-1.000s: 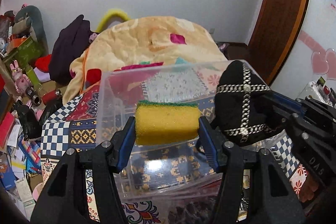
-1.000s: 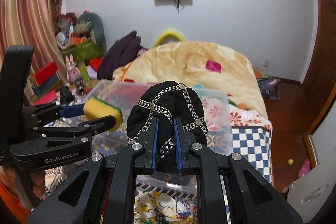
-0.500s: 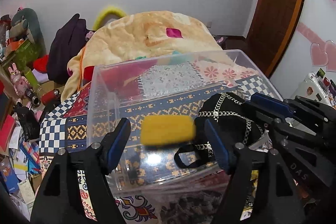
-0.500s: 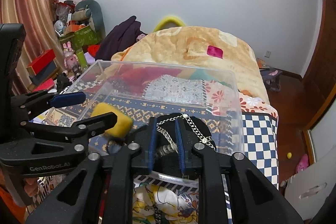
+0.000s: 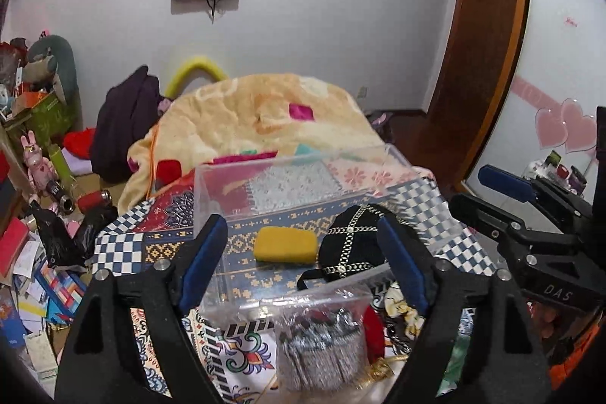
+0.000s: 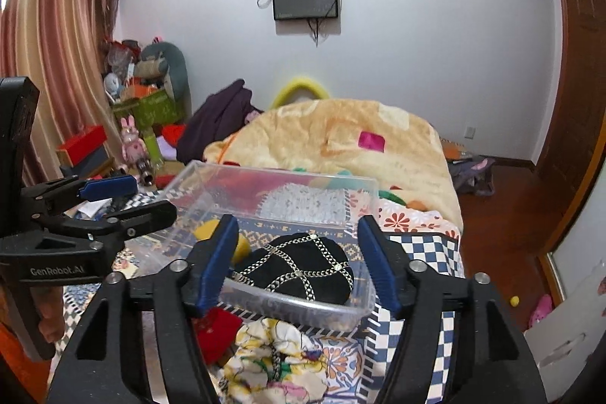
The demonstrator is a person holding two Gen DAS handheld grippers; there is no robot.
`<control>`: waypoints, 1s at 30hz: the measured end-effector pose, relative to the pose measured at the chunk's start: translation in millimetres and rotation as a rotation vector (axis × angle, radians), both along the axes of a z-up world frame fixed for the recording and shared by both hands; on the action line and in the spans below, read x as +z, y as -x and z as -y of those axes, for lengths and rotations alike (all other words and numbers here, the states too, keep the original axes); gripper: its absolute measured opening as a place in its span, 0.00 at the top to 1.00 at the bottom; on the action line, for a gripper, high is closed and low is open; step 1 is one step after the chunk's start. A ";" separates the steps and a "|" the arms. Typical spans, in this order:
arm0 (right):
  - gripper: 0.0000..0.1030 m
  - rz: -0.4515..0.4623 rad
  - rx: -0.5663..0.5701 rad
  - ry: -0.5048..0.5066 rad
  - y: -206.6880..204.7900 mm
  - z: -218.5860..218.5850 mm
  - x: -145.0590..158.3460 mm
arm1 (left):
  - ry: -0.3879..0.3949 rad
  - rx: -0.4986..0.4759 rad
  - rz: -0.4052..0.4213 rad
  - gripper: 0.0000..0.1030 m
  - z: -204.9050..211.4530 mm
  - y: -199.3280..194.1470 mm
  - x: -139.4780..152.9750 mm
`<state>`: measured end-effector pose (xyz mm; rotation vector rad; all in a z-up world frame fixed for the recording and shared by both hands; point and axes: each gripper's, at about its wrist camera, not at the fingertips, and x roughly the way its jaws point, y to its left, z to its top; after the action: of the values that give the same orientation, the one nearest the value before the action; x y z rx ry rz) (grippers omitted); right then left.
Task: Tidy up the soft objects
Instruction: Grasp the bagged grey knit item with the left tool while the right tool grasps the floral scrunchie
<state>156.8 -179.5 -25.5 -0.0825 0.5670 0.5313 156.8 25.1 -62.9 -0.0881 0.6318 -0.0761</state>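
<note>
A clear plastic bin (image 5: 288, 165) (image 6: 280, 177) stands on the patterned bed cover. Inside it lie a yellow sponge (image 5: 285, 245) (image 6: 206, 229) and, to its right, a black cap with silver chains (image 5: 350, 247) (image 6: 299, 267). My left gripper (image 5: 303, 256) is open and empty, held above the bin's near edge. My right gripper (image 6: 299, 264) is open and empty, held above the cap. Each gripper shows at the side of the other's view.
In front of the bin lie a grey-patterned soft item in a clear bag (image 5: 322, 343), a floral cloth (image 6: 276, 358) and a red item (image 6: 216, 332). An orange blanket (image 6: 341, 146) covers the bed behind. Clutter (image 5: 34, 233) fills the floor at left.
Both grippers opened. The sponge dropped from the left one and the cap from the right one into the bin. Both grippers then drew back and up.
</note>
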 end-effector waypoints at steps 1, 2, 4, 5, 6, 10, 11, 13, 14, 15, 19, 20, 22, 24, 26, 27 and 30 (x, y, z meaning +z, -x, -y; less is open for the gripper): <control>0.37 0.003 0.001 -0.002 2.4 0.9 0.3 | 0.003 0.002 0.011 0.16 0.0 4.4 1.7; 0.37 0.006 0.002 -0.004 6.0 2.1 0.2 | 0.007 0.003 0.022 0.14 0.0 9.7 3.2; 0.34 0.008 0.005 -0.006 11.8 4.5 -2.0 | 0.008 0.008 0.034 0.13 0.3 17.9 3.2; 0.33 0.007 0.007 -0.006 14.4 5.0 -3.3 | 0.006 0.009 0.035 0.13 0.5 22.4 1.8; 0.31 0.005 0.009 -0.004 17.2 6.1 -6.4 | 0.004 0.010 0.034 0.13 0.2 26.2 -0.2; 0.30 -0.017 0.016 0.014 25.1 6.5 -16.9 | 0.014 0.018 0.011 0.13 0.5 37.5 -13.0; 0.30 -0.024 0.018 0.016 27.6 7.1 -20.1 | 0.021 0.018 0.003 0.13 0.5 38.6 -16.6; 0.30 -0.052 0.021 0.013 29.6 8.1 -28.6 | 0.031 0.015 -0.016 0.13 1.4 41.1 -24.5; 0.30 -0.064 0.023 0.013 30.6 8.8 -31.2 | 0.031 0.015 -0.027 0.13 2.6 42.3 -29.2; 0.30 -0.078 0.024 0.015 31.0 8.3 -35.5 | 0.026 0.017 -0.037 0.13 4.4 42.9 -33.2; 0.30 -0.138 0.031 0.021 35.8 8.3 -52.6 | 0.008 0.012 -0.074 0.13 12.7 45.5 -51.3; 0.30 -0.154 0.034 0.023 36.2 8.0 -57.2 | 0.005 0.008 -0.083 0.13 14.9 46.9 -56.4; 0.30 -0.181 0.034 0.035 38.7 7.2 -66.6 | -0.004 0.008 -0.099 0.13 19.7 48.7 -65.3; 0.30 -0.203 0.029 0.041 40.2 8.6 -74.0 | -0.005 0.011 -0.114 0.13 22.6 49.1 -74.8; 0.30 -0.224 0.030 0.035 40.6 9.9 -79.5 | 0.011 0.014 -0.127 0.13 23.4 48.7 -81.9; 0.30 -0.228 0.031 0.035 41.1 10.0 -79.9 | 0.015 0.016 -0.133 0.13 23.2 48.3 -85.1; 0.30 -0.237 0.039 0.033 41.5 10.3 -82.4 | 0.020 0.030 -0.138 0.13 21.7 47.9 -92.3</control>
<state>115.3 -189.7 -107.9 -0.0617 0.8068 0.5734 109.0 3.4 -155.2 -0.1231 0.7675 -0.0474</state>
